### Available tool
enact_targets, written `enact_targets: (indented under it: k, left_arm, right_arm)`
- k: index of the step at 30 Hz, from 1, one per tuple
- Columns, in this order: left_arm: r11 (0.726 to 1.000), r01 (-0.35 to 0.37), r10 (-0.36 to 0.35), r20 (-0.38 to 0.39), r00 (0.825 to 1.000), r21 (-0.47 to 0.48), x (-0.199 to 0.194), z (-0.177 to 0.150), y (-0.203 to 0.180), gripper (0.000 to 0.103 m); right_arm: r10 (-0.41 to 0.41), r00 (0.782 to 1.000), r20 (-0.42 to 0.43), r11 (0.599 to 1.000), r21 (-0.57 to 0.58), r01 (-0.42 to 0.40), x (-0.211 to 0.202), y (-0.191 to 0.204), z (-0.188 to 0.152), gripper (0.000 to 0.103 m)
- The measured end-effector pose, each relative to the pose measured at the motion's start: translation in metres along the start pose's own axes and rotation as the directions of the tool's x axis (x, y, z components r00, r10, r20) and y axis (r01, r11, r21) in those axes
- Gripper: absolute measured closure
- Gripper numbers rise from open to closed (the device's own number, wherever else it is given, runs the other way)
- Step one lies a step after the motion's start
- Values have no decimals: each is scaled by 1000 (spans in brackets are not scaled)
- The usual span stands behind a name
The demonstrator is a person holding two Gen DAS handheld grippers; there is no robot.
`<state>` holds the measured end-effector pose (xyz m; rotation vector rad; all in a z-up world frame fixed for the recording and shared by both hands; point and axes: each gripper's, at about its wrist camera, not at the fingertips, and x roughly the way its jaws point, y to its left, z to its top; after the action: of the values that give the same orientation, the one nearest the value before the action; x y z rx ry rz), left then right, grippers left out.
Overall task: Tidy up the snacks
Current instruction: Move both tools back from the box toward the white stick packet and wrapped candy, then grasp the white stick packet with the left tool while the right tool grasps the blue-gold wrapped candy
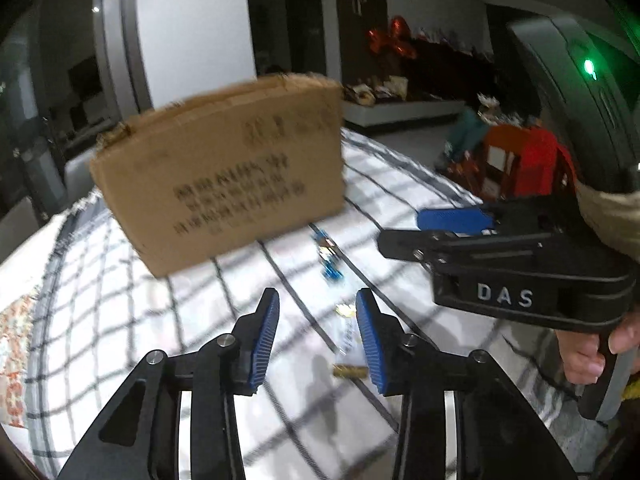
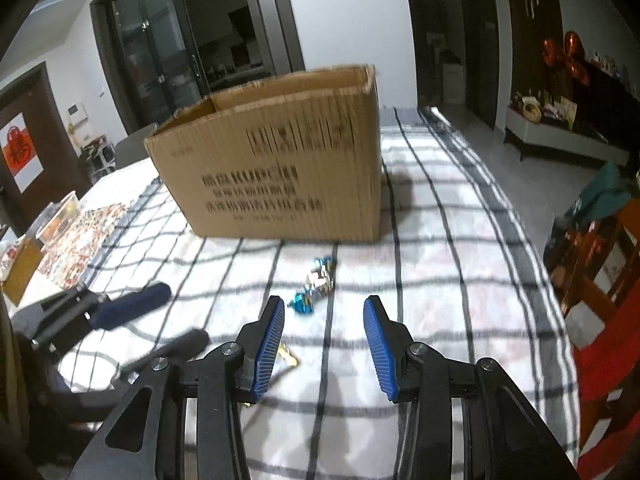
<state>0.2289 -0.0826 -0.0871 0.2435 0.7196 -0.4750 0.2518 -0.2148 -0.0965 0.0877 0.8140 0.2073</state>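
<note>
A dim living room surrounds my bench [image 2: 460, 280], which wears a white cloth with dark checks. The open cardboard box [image 2: 280, 168] stands at the upper centre of both frames, printed side toward me.

The snacks lie between me and that box. In the right wrist view a small cluster of blue and silver wrapped sweets [image 2: 318, 286] sits just above and left of centre, its long axis running up the frame toward the box's near wall. A gold-wrapped piece [image 2: 289, 356] lies lower, partly hidden behind my right tongs' left finger.

My right tongs [image 2: 324, 344] hang released, empty, the blue cluster just ahead and slightly left of the gap. My left tongs [image 1: 317, 340] are also spread and empty. In their view a pale wrapper with gold ends [image 1: 350, 350] lies right in the gap, long axis roughly along the fingers, and the blue sweets [image 1: 329, 258] are farther up.

I judge the left tongs nearer the gold-ended piece, the right nearer the blue cluster.
</note>
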Motion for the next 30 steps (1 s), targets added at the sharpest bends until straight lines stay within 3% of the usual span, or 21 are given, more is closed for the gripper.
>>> enact_targets:
  k: [11, 30]
  left_arm:
    - [996, 81, -84, -100, 991, -32, 37, -16, -6, 69]
    - [997, 74, -75, -133, 988, -13, 56, -18, -14, 83]
  right_arm:
    - [-9, 998, -68, 999, 39, 12, 15, -8, -19, 61]
    - [-8, 996, -91, 999, 44, 12, 21, -12, -25, 61]
